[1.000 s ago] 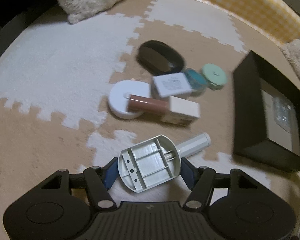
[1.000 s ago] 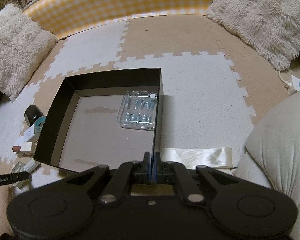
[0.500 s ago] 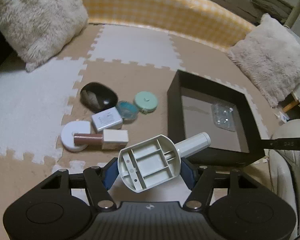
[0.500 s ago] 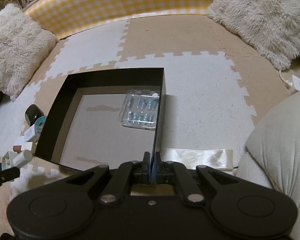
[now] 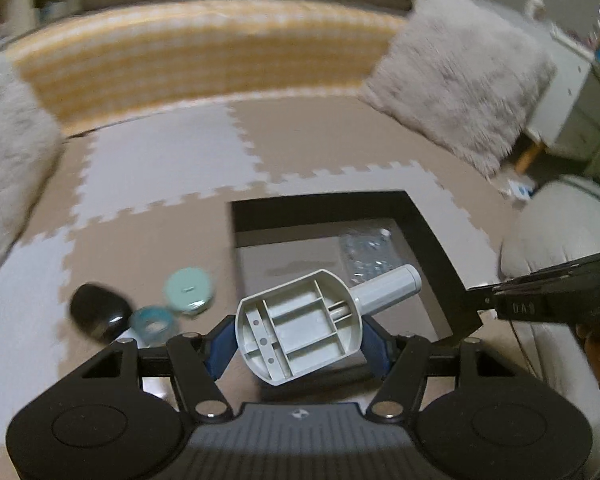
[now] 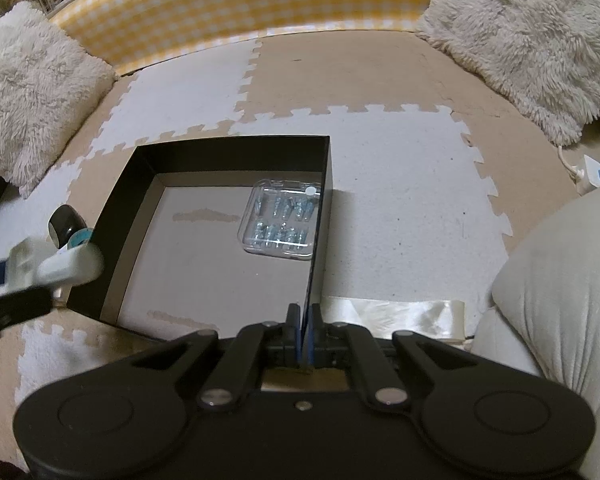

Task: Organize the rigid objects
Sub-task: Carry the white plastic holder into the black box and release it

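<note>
Over foam floor mat [image 5: 148, 168], left hand-held gripper [image 5: 298, 336] clamps grey scoop [image 5: 300, 328].

The left gripper [image 5: 298, 332] angles downward above the black box [image 5: 432, 232], its pads clamped on a grey handled tool [image 5: 300, 328]. The right gripper [image 6: 305, 330] also angles downward, pinched shut on that box's near wall.

My left wrist view looks steeply down over its tool [image 5: 298, 334] at the black box [image 5: 428, 232]. My right wrist view faces down, close at the box wall [image 6: 320, 240]. Both share the box and the foam floor mat [image 6: 400, 184].
</note>
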A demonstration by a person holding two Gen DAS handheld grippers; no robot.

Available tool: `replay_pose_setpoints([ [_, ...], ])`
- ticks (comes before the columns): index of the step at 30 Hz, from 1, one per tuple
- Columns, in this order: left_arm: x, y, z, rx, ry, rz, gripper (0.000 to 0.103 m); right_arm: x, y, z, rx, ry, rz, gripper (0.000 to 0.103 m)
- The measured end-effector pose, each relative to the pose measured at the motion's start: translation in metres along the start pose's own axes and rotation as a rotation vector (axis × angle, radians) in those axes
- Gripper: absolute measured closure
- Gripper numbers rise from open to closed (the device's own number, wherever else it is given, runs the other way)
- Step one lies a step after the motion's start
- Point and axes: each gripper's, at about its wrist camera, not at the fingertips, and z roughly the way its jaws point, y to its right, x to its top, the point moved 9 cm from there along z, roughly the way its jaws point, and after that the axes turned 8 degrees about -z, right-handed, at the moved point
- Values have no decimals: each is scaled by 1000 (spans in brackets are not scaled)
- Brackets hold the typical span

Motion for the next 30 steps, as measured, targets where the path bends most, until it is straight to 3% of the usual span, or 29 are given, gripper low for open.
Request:
replay_pose_setpoints([
  [12, -3, 40, 98, 46, -183, 214, 38, 0, 0, 0, 12, 2, -2, 99],
  [22, 3, 42, 127, 47, -168, 184, 38, 0, -1, 0, 12, -1, -11, 99],
  [25, 2, 43, 129, 43, -163, 195, 34, 1, 0, 0, 12, -1, -11, 99],
  [30, -2, 43, 128, 39, -164, 188, 19, 0, 0, 0, 13, -1, -9, 99],
])
